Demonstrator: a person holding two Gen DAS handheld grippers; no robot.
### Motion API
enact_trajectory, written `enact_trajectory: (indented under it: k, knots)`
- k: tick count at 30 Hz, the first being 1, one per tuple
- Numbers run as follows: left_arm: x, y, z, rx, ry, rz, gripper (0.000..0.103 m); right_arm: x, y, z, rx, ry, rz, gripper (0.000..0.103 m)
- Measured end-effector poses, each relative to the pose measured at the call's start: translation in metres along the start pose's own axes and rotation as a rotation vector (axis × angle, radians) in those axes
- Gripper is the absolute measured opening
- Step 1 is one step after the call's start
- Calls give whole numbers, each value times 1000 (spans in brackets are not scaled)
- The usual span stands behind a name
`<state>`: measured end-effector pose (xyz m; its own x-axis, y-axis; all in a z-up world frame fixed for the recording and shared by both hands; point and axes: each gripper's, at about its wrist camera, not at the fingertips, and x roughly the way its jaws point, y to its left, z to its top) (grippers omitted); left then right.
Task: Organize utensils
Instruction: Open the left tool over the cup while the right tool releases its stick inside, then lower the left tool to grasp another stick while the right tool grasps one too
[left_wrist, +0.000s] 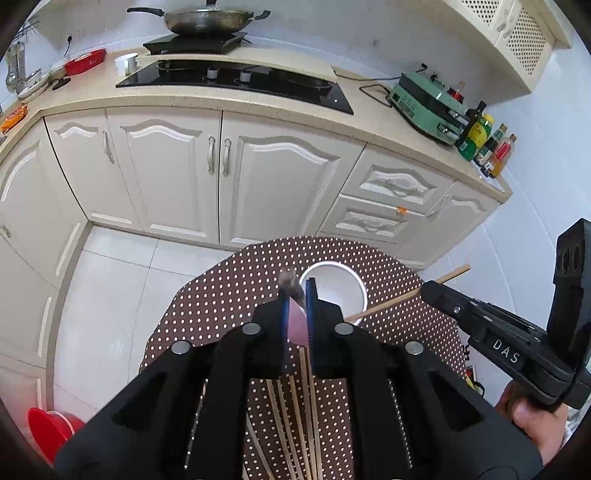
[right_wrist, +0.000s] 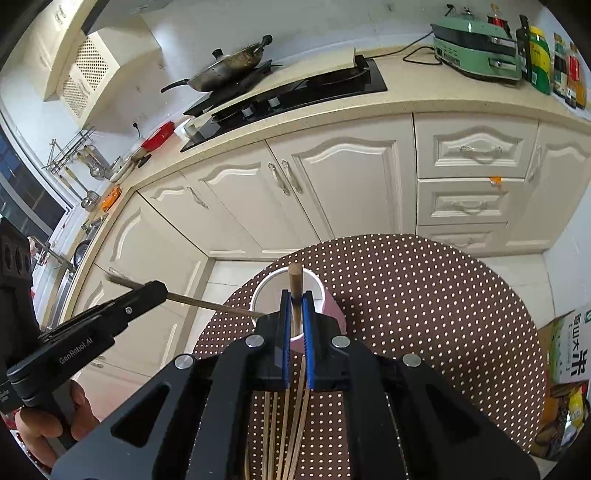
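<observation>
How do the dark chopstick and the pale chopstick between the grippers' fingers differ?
The dark brown chopstick is far darker than the pale wooden chopstick. The dark one lies between the fingers of the left gripper; the pale one is clamped by the right gripper. Both angle toward the pink cup.

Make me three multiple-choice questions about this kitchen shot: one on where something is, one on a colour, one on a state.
1. Where does the cup stand?
A) on the counter
B) on the dotted table
C) on the floor
2. What colour is the cup's outside?
A) pink
B) green
C) red
3. What is the right tool doing?
A) open and empty
B) shut on a spoon
C) shut on a chopstick
Answers: 1 B, the dotted cloth surrounds it; 2 A, its wall shows pink beside the tool; 3 C, the stick sits pinched between its pads.
</observation>
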<state>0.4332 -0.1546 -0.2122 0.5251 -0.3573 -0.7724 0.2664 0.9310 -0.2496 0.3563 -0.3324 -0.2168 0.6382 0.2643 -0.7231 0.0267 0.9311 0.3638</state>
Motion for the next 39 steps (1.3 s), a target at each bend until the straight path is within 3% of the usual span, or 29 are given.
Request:
enact_trajectory:
  k: [1, 2, 3, 8, 11, 20, 31, 39]
  knots:
    - [0, 0, -2, 1, 3, 2, 33, 0, 0, -1, 4, 5, 1, 8]
    - [-1, 1, -3, 2, 1, 7, 57, 0, 0, -2, 9, 9, -1, 8]
    - [-5, 2, -4, 1, -14, 14, 59, 0, 1, -3, 15, 10, 2, 8]
    - [-12, 3, -8, 10, -19, 10, 59, -8, 3, -7, 37, 4, 2, 11]
    - [-16, 11, -13, 4, -13, 18, 59, -14, 5, -12, 41, -5, -8, 20]
    - [-14, 54, -44, -65, 62, 47, 59, -12, 5, -42, 62, 45, -21, 21]
    - [44, 102, -113, -125, 310, 114, 58, 34, -4, -93, 78, 238, -31, 21]
    - [86, 110, -139, -109, 435, 147, 45, 69, -14, -102, 86, 354, -35, 21]
